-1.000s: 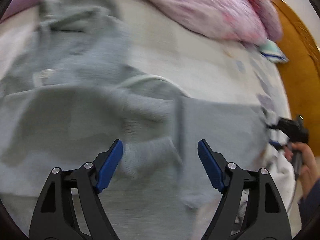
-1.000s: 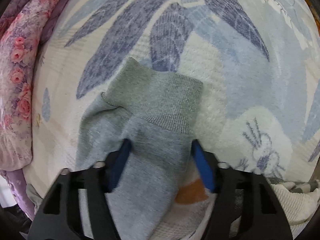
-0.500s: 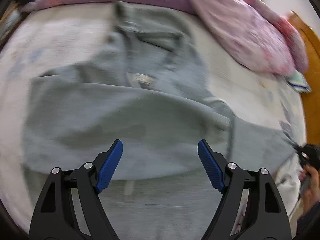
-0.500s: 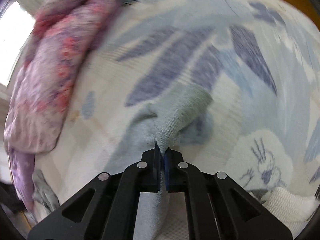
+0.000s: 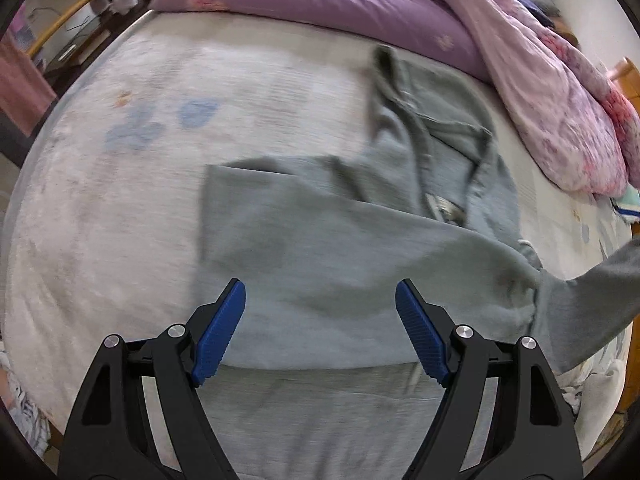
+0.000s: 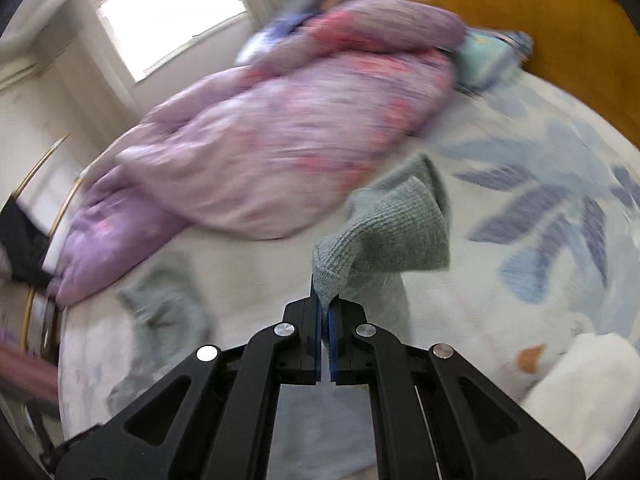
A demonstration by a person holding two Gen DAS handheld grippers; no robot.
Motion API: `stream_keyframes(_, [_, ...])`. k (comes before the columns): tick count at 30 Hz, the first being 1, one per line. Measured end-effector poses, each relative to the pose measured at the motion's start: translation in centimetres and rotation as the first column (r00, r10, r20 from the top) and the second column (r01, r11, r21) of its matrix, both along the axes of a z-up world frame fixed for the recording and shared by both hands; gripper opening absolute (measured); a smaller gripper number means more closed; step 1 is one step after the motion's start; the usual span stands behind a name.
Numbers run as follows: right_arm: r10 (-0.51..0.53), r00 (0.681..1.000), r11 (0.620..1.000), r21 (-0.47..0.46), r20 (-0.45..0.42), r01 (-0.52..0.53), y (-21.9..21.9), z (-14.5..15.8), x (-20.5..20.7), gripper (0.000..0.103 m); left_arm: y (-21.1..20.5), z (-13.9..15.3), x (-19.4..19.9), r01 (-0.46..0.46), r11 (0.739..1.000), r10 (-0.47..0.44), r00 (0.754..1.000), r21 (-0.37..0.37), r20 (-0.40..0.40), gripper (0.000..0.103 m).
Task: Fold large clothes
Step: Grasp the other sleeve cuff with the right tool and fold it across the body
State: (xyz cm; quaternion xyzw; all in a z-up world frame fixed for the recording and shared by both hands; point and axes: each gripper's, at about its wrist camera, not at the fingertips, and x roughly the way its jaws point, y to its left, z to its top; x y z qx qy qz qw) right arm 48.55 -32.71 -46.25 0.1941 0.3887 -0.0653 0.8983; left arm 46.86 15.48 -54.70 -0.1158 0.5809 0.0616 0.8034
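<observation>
The right tongs (image 6: pixel 325 312) are clamped on the sleeve cuff (image 6: pixel 384 236); the left tongs (image 5: pixel 320 320) stand apart above the grey sweater (image 5: pixel 340 264). The sleeve is best laid flat across the body.

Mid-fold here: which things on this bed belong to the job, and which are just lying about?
Job:
- grey sweatshirt, spread on the bed
- its ribbed cuff, pinched in the right gripper
- left gripper, open above the sweatshirt

Lying about:
- purple floral quilt
- leaf-print bedsheet
- white towel
- wooden headboard
</observation>
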Motion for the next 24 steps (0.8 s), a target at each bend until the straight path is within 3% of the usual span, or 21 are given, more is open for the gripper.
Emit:
stream_keyframes(5, [0.162, 0.986, 0.987, -0.004, 0.025, -0.162, 11.9, 1.6, -0.1, 0.002, 4.6, 0.4, -0.5, 0.002, 1.0, -0.002, 1.0, 0.02, -0.012, 0.078])
stream_keyframes(9, [0.259, 0.966, 0.966, 0.022, 0.02, -0.259, 21.4, 0.9, -1.0, 0.002, 8.6, 0.3, -1.0, -0.025, 1.0, 0.025, 1.0, 0.007, -0.018, 0.079])
stream_keyframes(13, [0.346, 0.938, 0.937, 0.064, -0.016, -0.344, 29.7, -1.8, -1.7, 0.002, 12.1, -0.2, -1.6, -0.052, 0.999, 0.052, 0.998, -0.001, -0.026, 0.078])
stream_keyframes(17, [0.461, 0.883, 0.886, 0.108, -0.093, -0.451, 38.3, -6.1, -2.9, 0.003, 14.6, -0.7, -2.3, -0.073, 0.997, 0.073, 0.997, 0.007, -0.029, 0.078])
stream_keyframes(24, [0.55, 0.803, 0.834, 0.106, -0.231, -0.541, 44.7, -13.1, -3.8, 0.007, 17.7, -2.6, -3.8, -0.118, 0.993, 0.118, 0.991, -0.003, -0.062, 0.078])
